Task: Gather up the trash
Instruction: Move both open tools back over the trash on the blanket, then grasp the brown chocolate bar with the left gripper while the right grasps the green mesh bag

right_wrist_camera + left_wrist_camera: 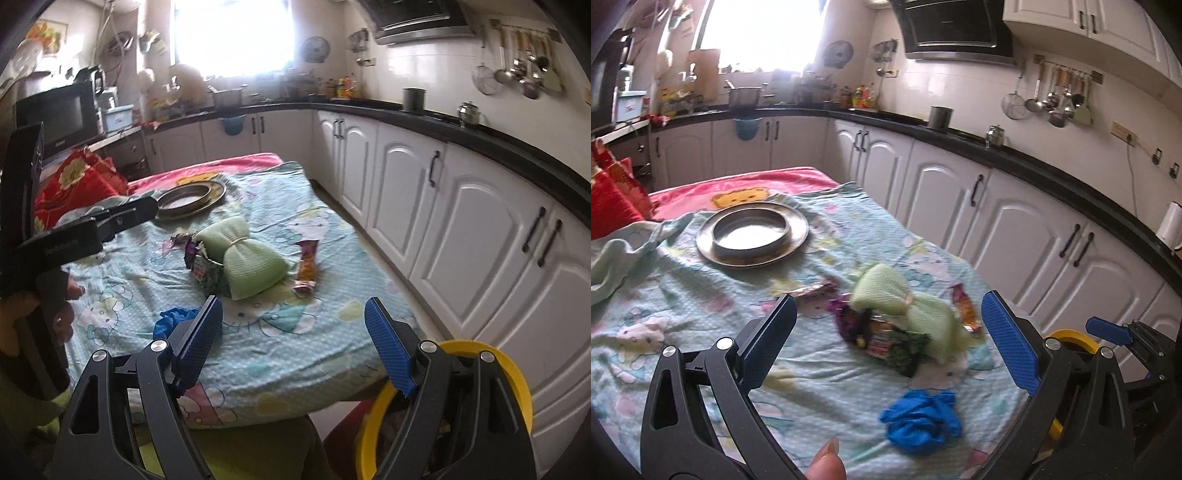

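Several scraps of trash lie in a loose cluster on the cartoon-print bedspread [683, 295]: a dark snack wrapper [882, 339] tucked against a tied green mesh bundle [905, 302], a smaller purple wrapper [181, 240] on its far-left side, an orange wrapper [308, 266] just to its right, and a crumpled blue glove [921, 421] nearer the person. A steel plate [753, 232] sits well beyond them, toward the far end.

From the left gripper [888, 345] the cluster lies straight ahead and slightly below, framed between its two blue pads, which stand wide apart with nothing between them; the glove is nearest to it. The right gripper [293, 347] is also spread wide and empty, and from it the orange wrapper lies ahead, its long axis running near to far, while the glove sits by its left finger. By position the left gripper looks closer to the pile. A yellow bin [480, 398] waits below the bed's near right edge.

Motion blur smears the wrappers in the left view, so their print is unreadable. Much of the dark wrapper is hidden under the bundle, and the bin's inside is not visible.
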{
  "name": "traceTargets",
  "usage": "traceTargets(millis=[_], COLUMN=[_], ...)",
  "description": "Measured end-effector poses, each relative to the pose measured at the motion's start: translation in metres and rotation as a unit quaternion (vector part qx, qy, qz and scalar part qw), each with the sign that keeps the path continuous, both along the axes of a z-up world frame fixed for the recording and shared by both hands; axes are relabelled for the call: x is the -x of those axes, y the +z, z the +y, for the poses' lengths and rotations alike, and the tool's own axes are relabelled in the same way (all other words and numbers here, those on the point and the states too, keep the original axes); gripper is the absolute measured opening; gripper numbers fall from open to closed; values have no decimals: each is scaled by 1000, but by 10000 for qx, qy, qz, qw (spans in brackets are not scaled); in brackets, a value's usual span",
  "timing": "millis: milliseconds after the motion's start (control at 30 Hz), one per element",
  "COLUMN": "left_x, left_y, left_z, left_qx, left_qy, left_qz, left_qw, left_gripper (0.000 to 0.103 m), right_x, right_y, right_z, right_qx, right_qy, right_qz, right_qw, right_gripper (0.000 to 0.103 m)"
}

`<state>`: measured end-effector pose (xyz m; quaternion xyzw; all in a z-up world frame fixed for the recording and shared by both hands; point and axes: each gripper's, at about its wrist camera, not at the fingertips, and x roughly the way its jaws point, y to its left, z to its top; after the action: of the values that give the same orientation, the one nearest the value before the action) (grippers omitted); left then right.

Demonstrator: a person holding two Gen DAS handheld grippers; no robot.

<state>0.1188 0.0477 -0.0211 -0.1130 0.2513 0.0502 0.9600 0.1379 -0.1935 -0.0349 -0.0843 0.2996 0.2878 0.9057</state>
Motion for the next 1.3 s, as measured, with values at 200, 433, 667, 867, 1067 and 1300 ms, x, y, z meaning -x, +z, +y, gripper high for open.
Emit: traceTargets(millis=[200,433,667,867,1067,1300], left_x=[-4,-19,-40,-65,-91,-114], left_y=[-13,-33,-50,-58,-69,-82], left_z=[35,75,87,83,82,88], left_qx=[74,113,69,-208,-508,-564], left_qy=[336,613,499,221,-48,-156], left_qz=[199,592,956,1246,1543,1826], left_qw=[9992,9963,9941,9917,9867,9814], left_gripper=[92,90,75,71,67,54], right_x=[-21,-48,-69,-75,-75,-74], right_y=[-14,-38,-60,-74,-85,-88], right_z=[32,67,102,119,130,124], right_qx=[326,787,1327,1631,1840,1717], right_qy=[330,598,887,1097,1302,1344], right_qz=[42,102,108,48,-10,87], right_qw=[9989,9950,9871,9805,9743,9759], right_gripper=[77,77,77,77,57,40])
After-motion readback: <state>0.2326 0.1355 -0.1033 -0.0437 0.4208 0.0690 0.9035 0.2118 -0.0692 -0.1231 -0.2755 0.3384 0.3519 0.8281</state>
